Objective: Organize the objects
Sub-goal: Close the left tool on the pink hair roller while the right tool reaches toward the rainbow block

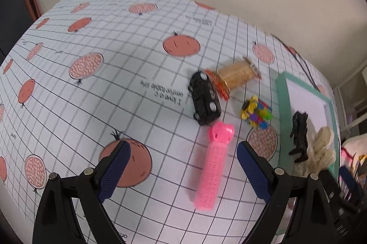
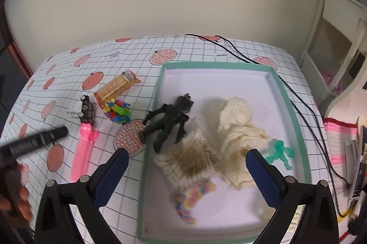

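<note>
Pink plastic catches the eye first — a pink dispenser toy (image 1: 212, 163) lies flat on the gridded cloth of the worktop (image 1: 91, 106), its head touching a black toy car (image 1: 204, 98). Just beyond the car lies a gold spool (image 1: 236, 74), and beside it a cluster of colourful plastic pieces (image 1: 257, 112).

The left hand-held gripper (image 1: 181, 171) hovers above the dispenser with its jaws spread wide, holding nothing.

Toward the right edge of the worktop sits a mint-rimmed tray (image 2: 298, 111). Inside it are a black action figure (image 2: 170, 121) whose legs overhang the tray's left rim, a cream knitted cloth (image 2: 238, 129), a fringed brush-like piece (image 2: 190, 159), a pastel bead bracelet (image 2: 190, 198) and a green figure (image 2: 279, 152) near the right wall.

The right hand-held gripper (image 2: 187, 175) hangs over the tray's near half — jaws wide apart, empty. A black cable (image 2: 296, 106) runs along the far right of the worktop.
</note>
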A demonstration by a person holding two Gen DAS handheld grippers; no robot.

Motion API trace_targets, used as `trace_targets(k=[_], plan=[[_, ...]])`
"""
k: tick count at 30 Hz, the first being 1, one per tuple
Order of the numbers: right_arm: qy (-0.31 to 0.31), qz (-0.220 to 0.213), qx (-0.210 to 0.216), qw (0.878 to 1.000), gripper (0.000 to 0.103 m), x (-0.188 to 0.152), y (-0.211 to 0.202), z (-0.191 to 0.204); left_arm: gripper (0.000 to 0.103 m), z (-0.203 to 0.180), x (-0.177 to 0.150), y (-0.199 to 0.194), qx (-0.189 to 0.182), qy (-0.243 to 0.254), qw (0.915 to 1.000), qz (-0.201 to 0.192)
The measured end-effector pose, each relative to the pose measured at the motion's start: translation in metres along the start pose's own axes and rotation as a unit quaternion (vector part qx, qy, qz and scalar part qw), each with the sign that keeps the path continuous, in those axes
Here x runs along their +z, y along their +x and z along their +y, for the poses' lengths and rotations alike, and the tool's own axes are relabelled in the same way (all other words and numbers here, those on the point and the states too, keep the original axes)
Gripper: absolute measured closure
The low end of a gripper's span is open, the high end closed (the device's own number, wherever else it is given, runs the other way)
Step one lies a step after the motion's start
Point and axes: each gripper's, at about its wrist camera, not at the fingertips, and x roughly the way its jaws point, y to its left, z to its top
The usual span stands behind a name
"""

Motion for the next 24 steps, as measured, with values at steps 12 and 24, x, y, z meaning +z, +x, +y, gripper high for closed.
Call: trace_targets(k=[12, 24], plan=[[0.014, -0.009, 0.042, 0.999, 0.000, 0.041, 0.018, 0.027, 0.009, -0.010, -0.014, 0.024, 0.013, 0.034, 0.9980, 0.051], [-0.033, 0.014, 0.079, 0.996, 0.006, 0.057, 0.053, 0.078, 0.010, -0.013, -0.014, 0.028, 0.032, 0.043, 0.9970, 0.056]])
